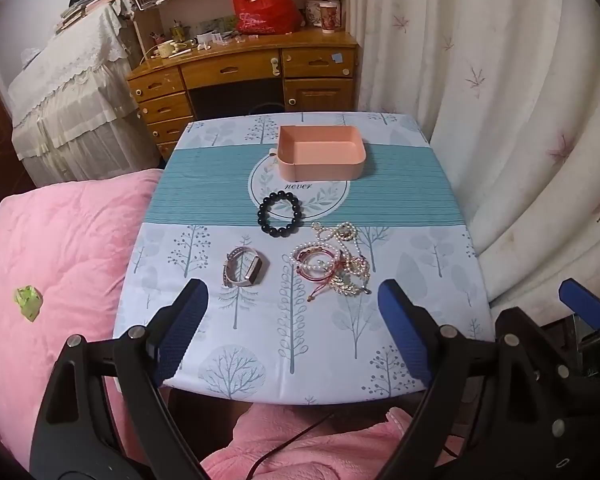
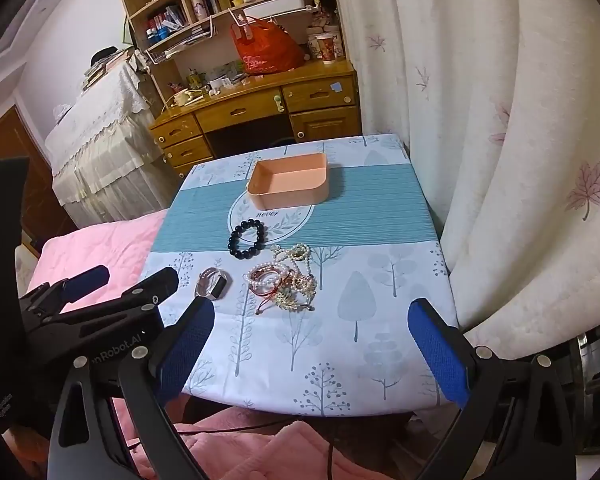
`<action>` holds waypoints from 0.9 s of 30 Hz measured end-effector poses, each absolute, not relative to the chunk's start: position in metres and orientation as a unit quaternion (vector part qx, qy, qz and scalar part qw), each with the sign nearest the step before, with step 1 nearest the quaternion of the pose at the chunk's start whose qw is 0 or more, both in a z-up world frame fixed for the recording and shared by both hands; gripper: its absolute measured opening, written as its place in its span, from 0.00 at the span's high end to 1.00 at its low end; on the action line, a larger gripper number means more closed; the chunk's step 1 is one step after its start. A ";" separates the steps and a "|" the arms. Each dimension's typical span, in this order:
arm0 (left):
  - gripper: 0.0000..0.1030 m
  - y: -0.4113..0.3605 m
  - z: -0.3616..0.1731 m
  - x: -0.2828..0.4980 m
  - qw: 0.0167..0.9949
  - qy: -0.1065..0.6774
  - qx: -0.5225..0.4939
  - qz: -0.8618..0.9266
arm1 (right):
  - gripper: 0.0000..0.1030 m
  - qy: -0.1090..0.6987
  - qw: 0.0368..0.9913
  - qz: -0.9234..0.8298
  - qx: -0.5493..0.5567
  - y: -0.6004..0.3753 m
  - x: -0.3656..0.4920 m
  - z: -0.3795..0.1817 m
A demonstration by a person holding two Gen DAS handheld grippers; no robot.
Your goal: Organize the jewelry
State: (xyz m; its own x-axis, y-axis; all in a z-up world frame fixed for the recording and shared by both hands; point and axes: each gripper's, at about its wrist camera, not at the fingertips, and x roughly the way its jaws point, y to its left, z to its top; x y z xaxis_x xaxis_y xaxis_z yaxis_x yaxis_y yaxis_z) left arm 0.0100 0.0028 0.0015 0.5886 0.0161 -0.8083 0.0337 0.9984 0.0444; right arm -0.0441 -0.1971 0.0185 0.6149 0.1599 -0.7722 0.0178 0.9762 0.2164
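Left wrist view
Tray: your salmon-pink rectangular plastic tray (image 1: 322, 152) sits at the far middle of the table, nothing in it, smooth walls, rounded corners.
Table: small table under a tree-print cloth with a teal striped band (image 1: 204, 196).
Beads: black round-bead bracelet (image 1: 280, 215) lies just in front of the tray, apart from it.
Watch: metal-cased wristwatch with a pale strap (image 1: 244, 269) lies left of the pile.
Pile: tangled heap of pearl strands, gold chain and red cord (image 1: 332, 264), right of the watch, near the beads.
Left tongs: your left gripper (image 1: 294, 332) hangs wide open over the near edge, blue ribbed pads, holding nothing.

Right wrist view
Tray: same pink tray (image 2: 288, 184), bare inside.
Jewelry: beads (image 2: 247, 239), watch (image 2: 212, 285) and pile (image 2: 288, 280) all on the cloth, none in the tray.
Right tongs: your right gripper (image 2: 312, 344) spread wide, empty, short of the pile.
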 end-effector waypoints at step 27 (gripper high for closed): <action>0.16 0.010 -0.003 -0.003 0.885 0.465 0.024 -0.016 | 0.04 0.450 0.886 0.033 0.106 -0.189 -0.055 0.008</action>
